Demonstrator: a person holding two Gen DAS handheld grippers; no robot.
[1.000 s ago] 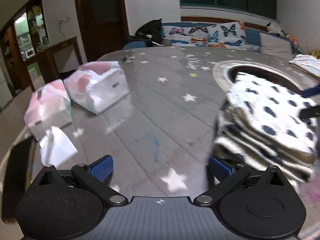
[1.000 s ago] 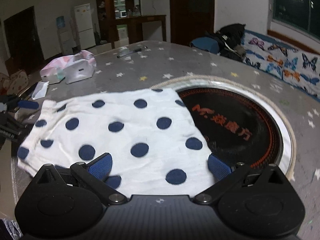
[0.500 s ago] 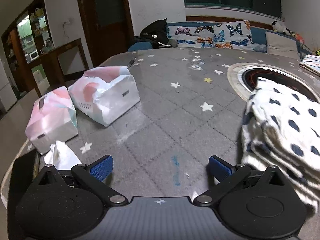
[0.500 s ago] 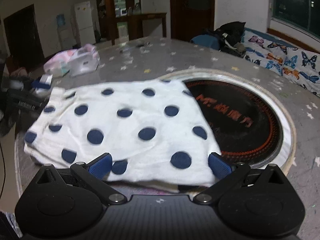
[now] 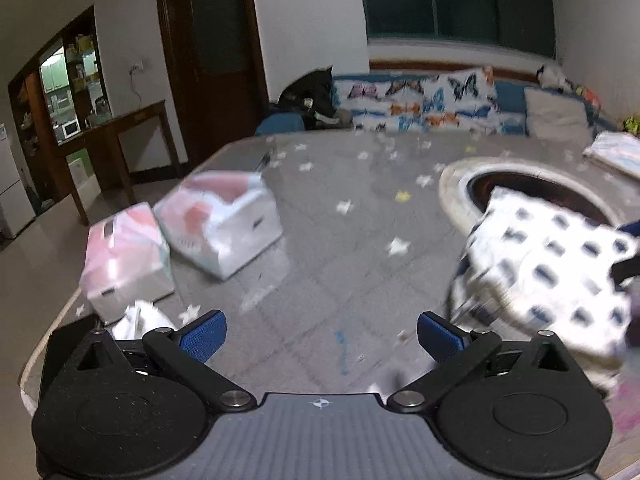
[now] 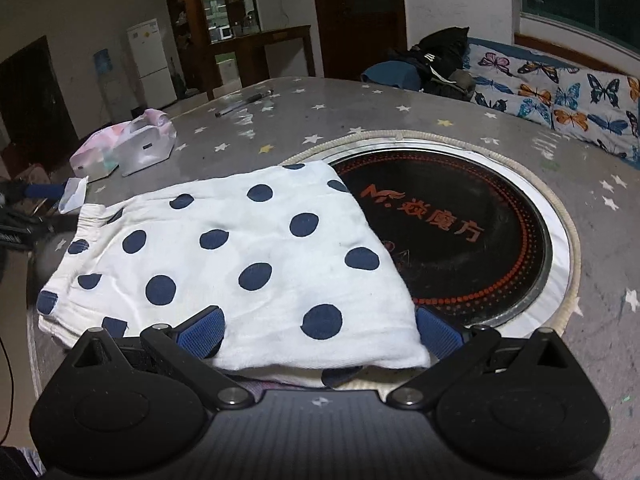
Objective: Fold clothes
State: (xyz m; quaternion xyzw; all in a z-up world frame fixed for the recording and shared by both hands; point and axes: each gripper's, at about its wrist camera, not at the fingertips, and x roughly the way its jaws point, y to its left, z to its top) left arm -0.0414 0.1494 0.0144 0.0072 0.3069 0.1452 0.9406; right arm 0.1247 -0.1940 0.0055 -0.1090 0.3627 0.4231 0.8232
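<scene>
A folded white garment with navy polka dots (image 6: 248, 256) lies flat on the grey star-patterned table, partly over the black round hob. My right gripper (image 6: 320, 330) is open, its blue pads at the garment's near edge, one at each side. In the left wrist view the same garment (image 5: 552, 276) is blurred at the right. My left gripper (image 5: 320, 334) is open and empty over bare table, left of the garment. It also shows at the far left of the right wrist view (image 6: 24, 216).
Two pink-and-white tissue packs (image 5: 224, 220) and a crumpled tissue (image 5: 140, 318) lie at the table's left. The round hob (image 6: 472, 224) is set in the middle. A pen (image 6: 244, 102) lies at the far edge. A folded cloth (image 5: 616, 154) lies far right. A butterfly sofa stands behind.
My left gripper has drawn back and left from the garment and tilted up. My right gripper has moved closer to the garment's near edge. The garment has settled flat.
</scene>
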